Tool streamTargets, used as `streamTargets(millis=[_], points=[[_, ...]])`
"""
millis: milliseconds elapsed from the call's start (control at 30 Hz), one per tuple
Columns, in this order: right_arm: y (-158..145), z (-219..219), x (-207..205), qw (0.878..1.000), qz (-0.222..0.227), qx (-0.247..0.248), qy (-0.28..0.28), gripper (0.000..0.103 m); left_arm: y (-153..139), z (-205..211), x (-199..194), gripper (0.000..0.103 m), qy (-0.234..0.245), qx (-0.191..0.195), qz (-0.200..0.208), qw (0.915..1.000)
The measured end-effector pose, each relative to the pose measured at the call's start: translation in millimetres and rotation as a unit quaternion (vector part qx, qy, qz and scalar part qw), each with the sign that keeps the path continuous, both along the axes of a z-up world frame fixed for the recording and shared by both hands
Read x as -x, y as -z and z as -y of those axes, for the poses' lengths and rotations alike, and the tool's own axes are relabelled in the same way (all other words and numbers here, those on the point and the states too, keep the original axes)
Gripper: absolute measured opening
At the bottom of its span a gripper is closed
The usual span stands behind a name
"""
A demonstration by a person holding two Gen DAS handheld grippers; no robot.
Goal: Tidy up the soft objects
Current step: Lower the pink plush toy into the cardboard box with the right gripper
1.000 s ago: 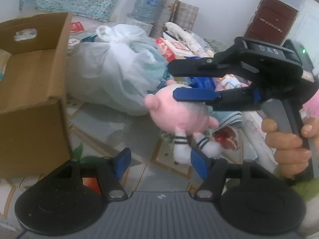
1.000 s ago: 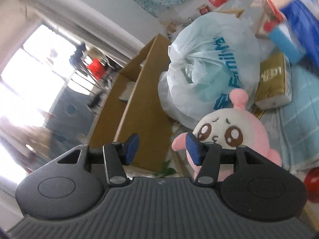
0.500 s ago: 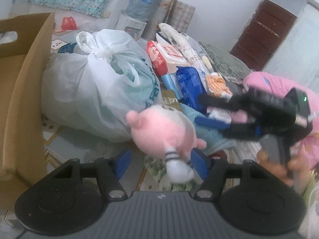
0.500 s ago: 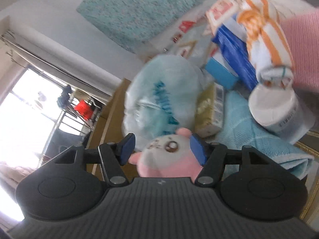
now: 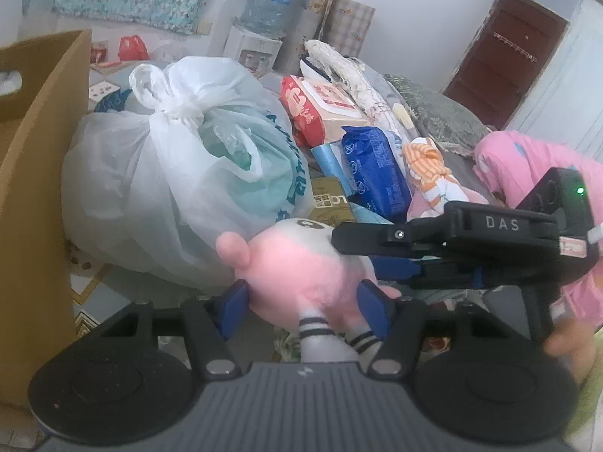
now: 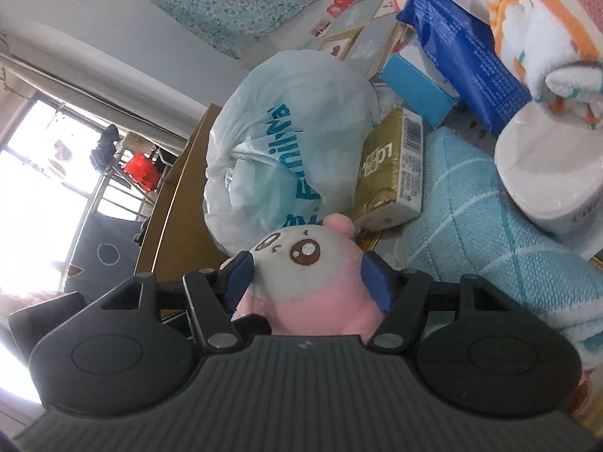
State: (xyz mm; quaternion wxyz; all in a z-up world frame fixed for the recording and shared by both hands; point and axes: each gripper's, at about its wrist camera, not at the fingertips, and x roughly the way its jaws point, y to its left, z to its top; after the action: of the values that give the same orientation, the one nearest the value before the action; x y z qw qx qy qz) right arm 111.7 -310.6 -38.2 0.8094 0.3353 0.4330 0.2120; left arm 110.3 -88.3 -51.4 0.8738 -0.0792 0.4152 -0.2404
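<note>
- Since the earlier frame, the pink plush toy (image 5: 301, 271) had come from beside my right gripper (image 6: 307, 277) to sit between the blue pads of both grippers, just in front of the white plastic bag (image 5: 177, 188).
- My right gripper's jaws had just been opening wider, and the plush head filled the gap, pads touching its sides.
- My left gripper (image 5: 301, 309) bracketed the pink body above the striped legs, its jaws easing inward; whether it truly squeezed, I could not tell.
- I judged the toy light, squashy and unbreakable; the round body offered the best hold, not the floppy legs.
- The cardboard box (image 5: 34, 196) stood beyond the bag's far side from the clutter.
</note>
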Motion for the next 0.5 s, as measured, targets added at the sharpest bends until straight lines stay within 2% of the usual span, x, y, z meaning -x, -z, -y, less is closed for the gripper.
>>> streamTargets(millis=[200,333,500], points=[[-20,-5,21,0.999,0.033,0.017,-0.001,0.061,-17,-4,21,0.064,0.006,0.006,0.030,0.9995],[-52,-13,36,0.996,0.077,0.031,-0.007,0.061,-44,-10,42,0.064,0.005,0.004,0.081,0.9967],[-95,-39,39,0.990,0.130,0.038,-0.035,0.061,-82,-35,58,0.064,-0.022,-0.004,0.132,0.9910]])
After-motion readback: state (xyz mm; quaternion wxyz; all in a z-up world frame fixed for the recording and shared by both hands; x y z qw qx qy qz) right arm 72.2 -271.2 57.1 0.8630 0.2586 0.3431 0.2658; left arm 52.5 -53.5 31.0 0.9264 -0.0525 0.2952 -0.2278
